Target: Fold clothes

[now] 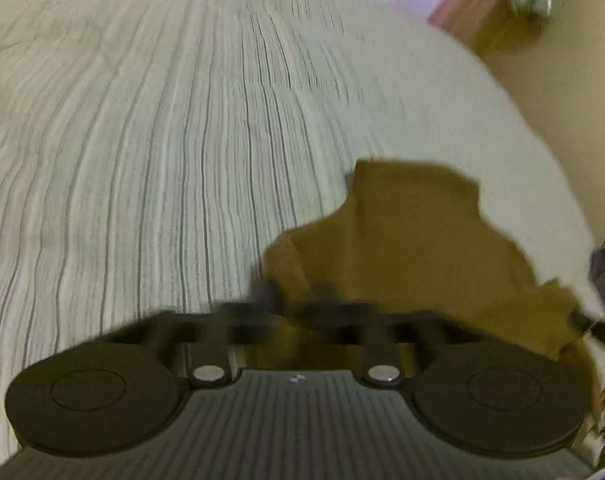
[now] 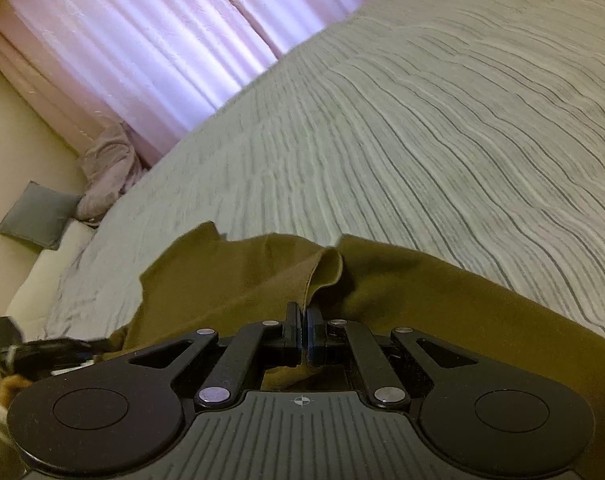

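Striped grey bedding covers the bed [image 2: 442, 128] that fills both of my views, with pink curtains [image 2: 150, 40] hanging behind it. An olive-brown garment [image 2: 422, 292] lies on the near part of the bed, right under and ahead of my two grippers.

My right gripper [image 2: 304, 334] has its jaws pressed together on a raised fold of the garment, and the cloth stands up in a small ridge just beyond the fingertips. The rest of the fabric spreads out to either side of it.

My left gripper [image 1: 292, 298] is blurred; its jaws are drawn together over the near edge of the garment, but I cannot tell whether any cloth is caught between them.

Only the right wrist view shows a grey cushion [image 2: 36, 216] and a bunched pale cloth [image 2: 108, 168] by the wall. Only the left wrist view shows the garment's whole far outline against the stripes.
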`<action>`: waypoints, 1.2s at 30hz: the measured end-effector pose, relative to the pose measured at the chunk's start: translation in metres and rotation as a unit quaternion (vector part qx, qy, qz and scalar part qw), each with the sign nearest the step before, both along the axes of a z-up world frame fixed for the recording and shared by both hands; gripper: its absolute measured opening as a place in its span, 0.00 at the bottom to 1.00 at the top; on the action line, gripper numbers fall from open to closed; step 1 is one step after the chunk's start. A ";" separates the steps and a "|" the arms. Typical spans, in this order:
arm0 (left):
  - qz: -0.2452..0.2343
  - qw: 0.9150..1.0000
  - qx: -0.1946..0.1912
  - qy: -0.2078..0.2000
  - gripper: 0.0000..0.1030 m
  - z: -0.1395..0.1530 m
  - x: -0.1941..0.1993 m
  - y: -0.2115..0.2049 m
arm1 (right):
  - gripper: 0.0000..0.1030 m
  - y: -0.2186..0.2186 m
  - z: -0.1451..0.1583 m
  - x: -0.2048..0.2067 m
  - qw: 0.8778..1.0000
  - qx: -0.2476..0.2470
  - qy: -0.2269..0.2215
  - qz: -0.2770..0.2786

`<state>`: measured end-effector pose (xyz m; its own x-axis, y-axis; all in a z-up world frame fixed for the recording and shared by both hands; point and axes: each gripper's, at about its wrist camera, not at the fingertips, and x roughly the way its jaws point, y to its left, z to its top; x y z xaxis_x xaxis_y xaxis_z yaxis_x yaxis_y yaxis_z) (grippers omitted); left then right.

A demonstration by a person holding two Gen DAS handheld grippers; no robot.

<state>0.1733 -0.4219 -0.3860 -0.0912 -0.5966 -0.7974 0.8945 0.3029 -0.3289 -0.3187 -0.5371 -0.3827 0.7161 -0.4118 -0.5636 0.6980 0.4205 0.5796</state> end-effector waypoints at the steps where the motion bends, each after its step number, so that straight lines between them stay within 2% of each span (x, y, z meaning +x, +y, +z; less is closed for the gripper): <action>1: -0.004 1.000 -0.002 -0.015 0.02 0.001 0.003 0.001 | 0.02 0.001 0.002 0.000 1.000 -0.010 -0.005 0.001; 4: 0.022 0.999 -0.009 -0.037 0.02 0.003 0.021 0.011 | 0.02 0.006 0.011 -0.008 0.999 -0.049 -0.019 -0.004; 5: 0.033 0.999 -0.008 -0.031 0.03 -0.001 0.028 0.013 | 0.02 0.006 0.010 -0.010 0.999 -0.049 -0.014 -0.011; 7: 0.053 0.998 0.000 -0.029 0.02 -0.011 0.037 0.017 | 0.02 0.002 0.000 -0.013 0.999 -0.036 0.011 -0.027; 9: 0.059 0.996 0.006 -0.060 0.01 -0.017 0.032 0.020 | 0.02 -0.002 -0.017 -0.009 0.998 -0.012 0.047 -0.026; 11: 0.072 0.997 -0.008 -0.038 0.03 -0.015 0.032 0.029 | 0.02 0.000 -0.026 -0.007 0.999 -0.003 0.049 -0.020; 13: 0.094 0.995 -0.027 -0.005 0.08 -0.009 0.032 0.043 | 0.02 0.000 -0.028 -0.007 0.999 0.003 0.044 -0.019; 16: 0.102 0.992 -0.062 0.030 0.22 0.005 0.021 0.071 | 0.03 0.000 -0.025 -0.012 0.999 0.010 0.030 -0.022; 17: 0.099 0.992 -0.067 0.041 0.29 0.008 0.014 0.076 | 0.06 0.000 -0.023 -0.014 0.999 0.012 0.026 -0.023; 18: 0.093 0.992 -0.065 0.052 0.31 0.007 0.005 0.083 | 0.13 0.001 -0.022 -0.015 0.999 0.014 0.023 -0.024; 20: 0.077 0.993 -0.056 0.070 0.31 0.003 -0.015 0.098 | 0.62 0.003 -0.019 -0.018 0.999 0.011 0.019 -0.035; 21: 0.068 0.994 -0.049 0.075 0.31 0.001 -0.024 0.104 | 0.63 0.004 -0.017 -0.020 0.999 0.009 0.016 -0.039; 24: 0.053 0.995 -0.038 0.081 0.31 -0.005 -0.048 0.118 | 0.62 0.006 -0.015 -0.021 0.999 0.011 0.011 -0.041; 28: 0.056 0.994 -0.034 0.085 0.33 -0.012 -0.054 0.113 | 0.62 0.004 -0.017 -0.022 0.999 0.016 0.009 -0.041; 29: 0.056 0.993 -0.032 0.095 0.30 -0.017 -0.054 0.108 | 0.56 0.003 -0.018 -0.019 0.999 0.017 0.010 -0.038; 30: 0.054 0.993 -0.031 0.102 0.21 -0.020 -0.054 0.103 | 0.48 0.002 -0.019 -0.017 0.999 0.020 0.011 -0.035; 31: 0.050 0.993 -0.034 0.104 0.10 -0.023 -0.053 0.100 | 0.25 0.001 -0.021 -0.014 0.999 0.024 0.012 -0.032; 32: 0.045 0.993 -0.042 0.105 0.06 -0.022 -0.052 0.101 | 0.12 0.001 -0.022 -0.011 0.999 0.026 0.013 -0.029; 36: 0.051 0.991 -0.079 0.096 0.06 -0.009 -0.035 0.127 | 0.09 0.008 -0.015 -0.010 1.000 0.002 0.002 -0.020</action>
<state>0.1382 -0.2948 -0.3952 -0.1662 -0.7269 -0.6663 0.7780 0.3185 -0.5415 -0.3290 -0.5293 -0.3981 0.6969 -0.4380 -0.5680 0.7165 0.3902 0.5782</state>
